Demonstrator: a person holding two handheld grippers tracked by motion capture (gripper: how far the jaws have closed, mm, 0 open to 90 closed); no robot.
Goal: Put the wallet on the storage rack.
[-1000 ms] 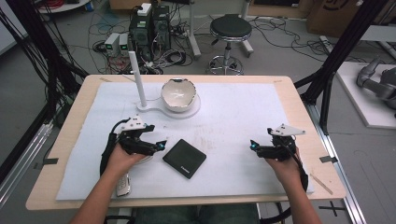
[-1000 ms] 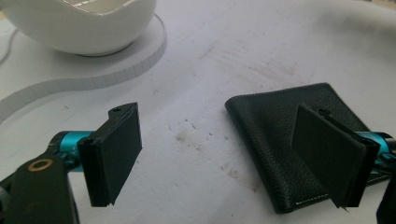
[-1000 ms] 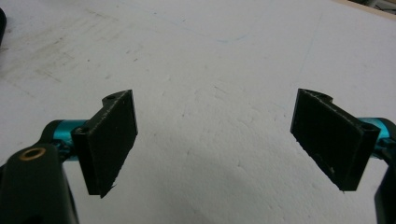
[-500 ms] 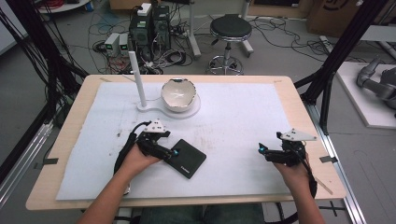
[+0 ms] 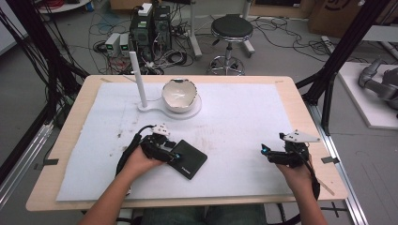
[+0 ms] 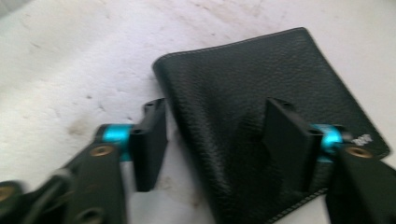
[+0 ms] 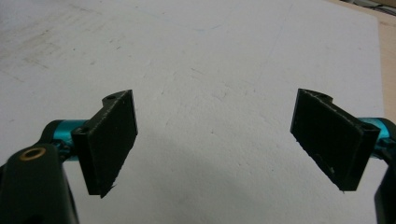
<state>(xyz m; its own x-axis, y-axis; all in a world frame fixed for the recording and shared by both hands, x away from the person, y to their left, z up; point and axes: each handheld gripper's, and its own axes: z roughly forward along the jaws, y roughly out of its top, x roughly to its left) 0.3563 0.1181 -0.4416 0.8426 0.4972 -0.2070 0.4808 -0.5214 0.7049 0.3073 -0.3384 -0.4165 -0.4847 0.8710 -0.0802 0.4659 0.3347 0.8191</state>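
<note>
I am seated at a pale wooden table (image 5: 305, 112) covered by a white mat (image 5: 244, 122) that is scuffed and speckled with brownish marks, most densely toward my left. My left gripper (image 5: 174, 156) sits low over the near left part of the mat, at the left edge of a black leather wallet (image 5: 190, 159) lying flat and closed there, turned at an angle to the table edge. In the left gripper view the wallet (image 6: 261, 121) shows pebbled leather with pale stitching along its border; one jaw stands over the leather and the other beside its edge over the bare mat. These jaws have just been closing and are now partway together with the wallet's edge between them, but I cannot tell whether the pads press on it. My right gripper (image 5: 264, 150) is held above the near right part of the mat, well apart from the wallet, its jaws spread wide with nothing between them. At the far side of the mat a white stand (image 5: 162, 108) bears an upright white post (image 5: 138, 77) and a cracked, shell-like white bowl (image 5: 179, 96). Beyond the table the grey floor holds tangled cables (image 5: 183, 44), computer boxes (image 5: 150, 28) and a round black stool (image 5: 231, 29); black frame posts (image 5: 345, 51) rise at both sides.
</note>
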